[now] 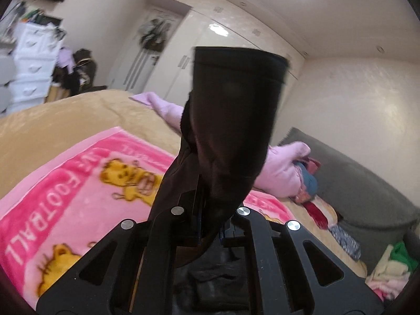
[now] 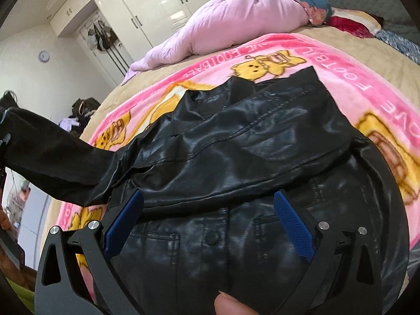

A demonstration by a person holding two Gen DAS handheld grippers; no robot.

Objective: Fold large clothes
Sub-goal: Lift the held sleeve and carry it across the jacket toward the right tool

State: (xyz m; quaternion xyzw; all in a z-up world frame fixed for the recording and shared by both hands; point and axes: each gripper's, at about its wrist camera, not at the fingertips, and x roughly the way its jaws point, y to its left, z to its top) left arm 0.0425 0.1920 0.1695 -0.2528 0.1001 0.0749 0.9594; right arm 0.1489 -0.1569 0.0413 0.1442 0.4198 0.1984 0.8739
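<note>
A black leather jacket (image 2: 236,141) lies on a pink cartoon blanket (image 2: 341,60) on the bed. One black sleeve (image 2: 57,162) is pulled out to the left and lifted off the bed. My left gripper (image 1: 202,197) is shut on that sleeve (image 1: 236,110), which stands up before the camera with its cuff on top. My right gripper (image 2: 208,194) hovers low over the jacket's body, open, its blue pads (image 2: 123,225) on either side of a folded ridge of leather without pressing it. A thumb (image 2: 236,304) shows at the bottom edge.
A lilac quilt (image 2: 236,21) and bunched colourful fabrics (image 1: 309,181) lie at the bed's far side by a grey headboard (image 1: 354,183). More clothes (image 1: 393,267) pile up at the right. White drawers (image 1: 31,60) and wardrobes (image 2: 147,8) line the walls.
</note>
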